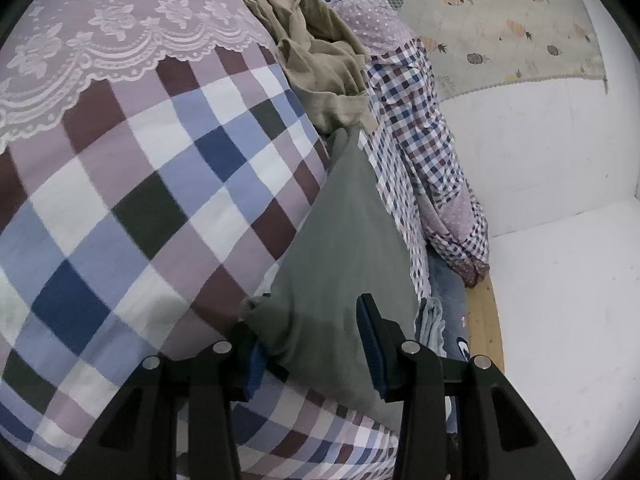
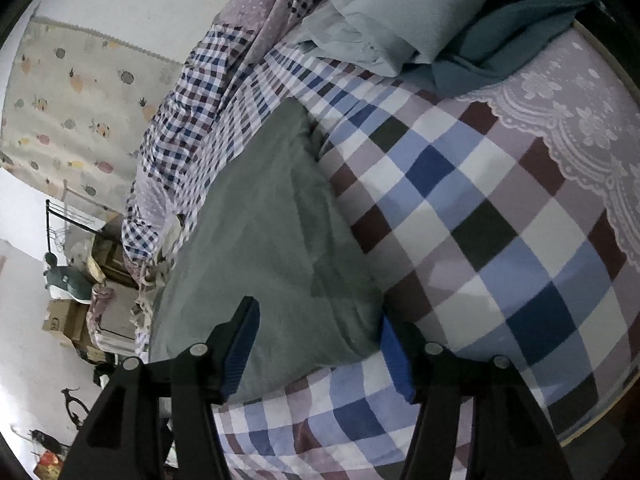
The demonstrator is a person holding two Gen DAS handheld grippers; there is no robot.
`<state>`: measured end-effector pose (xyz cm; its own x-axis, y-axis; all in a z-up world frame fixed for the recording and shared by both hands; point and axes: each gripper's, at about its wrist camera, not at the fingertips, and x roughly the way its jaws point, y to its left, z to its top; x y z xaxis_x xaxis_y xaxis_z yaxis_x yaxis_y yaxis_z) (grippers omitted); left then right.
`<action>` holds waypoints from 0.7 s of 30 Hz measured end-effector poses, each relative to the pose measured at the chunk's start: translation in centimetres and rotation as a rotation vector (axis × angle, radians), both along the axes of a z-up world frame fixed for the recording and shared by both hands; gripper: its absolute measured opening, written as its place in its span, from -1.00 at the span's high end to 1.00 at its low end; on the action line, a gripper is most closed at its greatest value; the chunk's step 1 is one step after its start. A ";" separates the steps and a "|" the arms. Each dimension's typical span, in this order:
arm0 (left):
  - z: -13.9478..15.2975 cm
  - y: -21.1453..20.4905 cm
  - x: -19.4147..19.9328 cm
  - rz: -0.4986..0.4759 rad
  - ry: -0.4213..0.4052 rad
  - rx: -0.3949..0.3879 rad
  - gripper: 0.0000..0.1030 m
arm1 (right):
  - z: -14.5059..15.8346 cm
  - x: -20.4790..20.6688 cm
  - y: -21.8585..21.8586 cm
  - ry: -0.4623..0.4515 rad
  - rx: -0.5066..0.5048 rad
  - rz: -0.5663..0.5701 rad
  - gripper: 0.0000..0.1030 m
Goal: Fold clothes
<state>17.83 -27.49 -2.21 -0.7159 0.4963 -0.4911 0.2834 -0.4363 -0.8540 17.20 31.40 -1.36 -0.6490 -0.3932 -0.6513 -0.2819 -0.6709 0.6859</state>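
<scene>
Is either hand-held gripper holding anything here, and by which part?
Neither visibly grips. The grey garment lies between both open pairs of jaws: left hand-held gripper at one end, right hand-held gripper at another.

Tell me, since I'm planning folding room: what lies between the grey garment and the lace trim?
Only bare checked sheet lies between the grey garment and the lace trim, shown in both wrist views.

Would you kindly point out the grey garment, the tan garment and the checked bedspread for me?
grey garment (image 1: 344, 240): left wrist view, middle of its flat panel.
tan garment (image 1: 316, 56): left wrist view, crumpled centre of the heap.
checked bedspread (image 2: 492, 248): right wrist view, bare patch right of the grey garment.
</scene>
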 end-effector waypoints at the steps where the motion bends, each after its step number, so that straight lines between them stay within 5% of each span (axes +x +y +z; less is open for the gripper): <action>1: 0.0 0.0 -0.1 0.002 -0.001 0.001 0.16 | 0.0 0.0 -0.1 0.000 -0.001 0.002 -0.22; 21: -0.3 0.5 -0.1 0.006 -0.005 0.032 0.16 | -0.6 -0.1 -0.8 -0.024 -0.050 -0.027 -0.23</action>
